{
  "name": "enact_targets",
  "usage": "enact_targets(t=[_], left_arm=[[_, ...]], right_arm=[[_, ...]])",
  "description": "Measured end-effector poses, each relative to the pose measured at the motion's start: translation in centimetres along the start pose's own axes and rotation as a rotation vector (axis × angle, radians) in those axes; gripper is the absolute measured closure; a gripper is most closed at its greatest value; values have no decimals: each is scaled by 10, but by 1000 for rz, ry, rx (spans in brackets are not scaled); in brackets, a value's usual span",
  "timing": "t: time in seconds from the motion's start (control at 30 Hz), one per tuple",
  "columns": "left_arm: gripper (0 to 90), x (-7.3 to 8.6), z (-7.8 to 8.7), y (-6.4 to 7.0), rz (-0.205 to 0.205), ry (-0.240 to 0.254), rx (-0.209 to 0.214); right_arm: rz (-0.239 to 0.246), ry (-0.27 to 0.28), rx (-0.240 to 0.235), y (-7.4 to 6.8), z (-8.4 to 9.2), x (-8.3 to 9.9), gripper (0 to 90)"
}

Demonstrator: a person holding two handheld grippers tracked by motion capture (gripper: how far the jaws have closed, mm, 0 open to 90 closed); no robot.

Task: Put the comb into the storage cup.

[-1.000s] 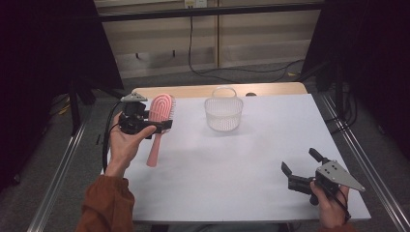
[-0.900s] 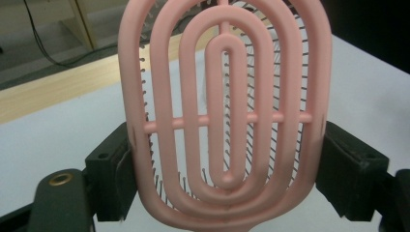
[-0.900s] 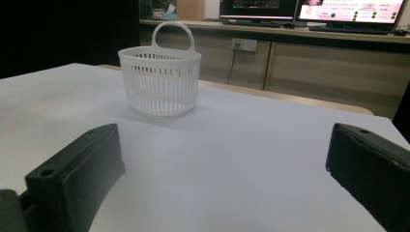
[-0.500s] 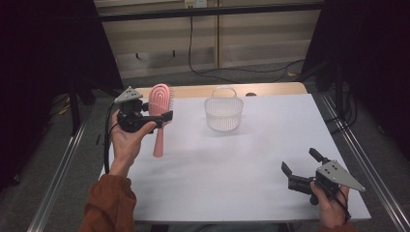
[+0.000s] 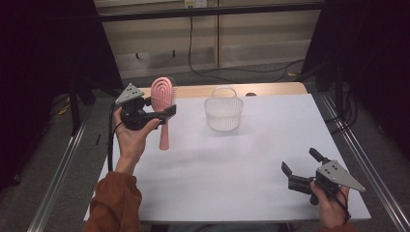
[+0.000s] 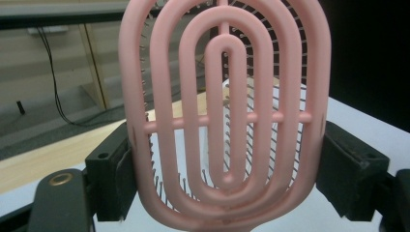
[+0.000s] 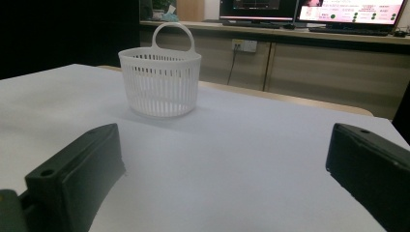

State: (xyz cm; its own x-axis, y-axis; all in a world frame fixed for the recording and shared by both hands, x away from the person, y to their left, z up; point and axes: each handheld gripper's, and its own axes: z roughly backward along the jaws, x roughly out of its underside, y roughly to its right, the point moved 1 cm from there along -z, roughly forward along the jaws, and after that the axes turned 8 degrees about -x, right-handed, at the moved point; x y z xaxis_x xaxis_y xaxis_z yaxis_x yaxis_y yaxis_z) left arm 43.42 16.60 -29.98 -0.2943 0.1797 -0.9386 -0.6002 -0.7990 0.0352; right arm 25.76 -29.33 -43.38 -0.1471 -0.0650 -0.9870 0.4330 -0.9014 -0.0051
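— So, what is the hairbrush [image 5: 163, 99] looking like?

— Pink plastic, with an oval head built of nested loops joined by a crossbar, open between them. Thin bristles with small tips are showing through the gaps in the left gripper view. A straight handle is hanging down from the head.

— Where is it sitting?

— Off the bench [image 5: 251, 159], upright, head up, over the bench's far left part. The left hand-held gripper [image 5: 162, 113] is clamping it: both black jaws are pressing on the edges of the head [image 6: 225, 111], low down near the handle.

— Anything near it?

— A white slatted basket [image 5: 223, 112] with a loop handle is standing to its right, apart from it.

— And the other hand?

— The right hand-held gripper [image 5: 300, 166] is resting low at the near right corner, jaws spread wide and gripping nothing, pointing toward the basket.
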Motion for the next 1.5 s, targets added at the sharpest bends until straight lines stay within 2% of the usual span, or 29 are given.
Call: enact_targets(t=[0.13,0.37,0.57,0.67,0.77,1.0,1.1,1.5], left_arm=[[198,-2,-4,3,-5,15,19],[198,-5,-9,8,2,58,25],[198,-8,-15,12,-5,72,45],[198,-9,-19,14,7,80,40],[198,-10,-23,16,2,86,21],[198,-16,-33,18,4,96,6],[198,-18,-38,20,23,109,10],[198,-29,-58,34,-6,175,9]], right_arm=[[0,-1,2,0,0,0,0],[1,1,2,1,0,0,0],[0,0,0,0,0,0,0],[1,-1,0,1,0,0,0],[1,0,0,1,0,0,0],[1,3,0,1,0,0,0],[1,1,0,1,0,0,0],[-3,-1,-6,1,0,1,0]])
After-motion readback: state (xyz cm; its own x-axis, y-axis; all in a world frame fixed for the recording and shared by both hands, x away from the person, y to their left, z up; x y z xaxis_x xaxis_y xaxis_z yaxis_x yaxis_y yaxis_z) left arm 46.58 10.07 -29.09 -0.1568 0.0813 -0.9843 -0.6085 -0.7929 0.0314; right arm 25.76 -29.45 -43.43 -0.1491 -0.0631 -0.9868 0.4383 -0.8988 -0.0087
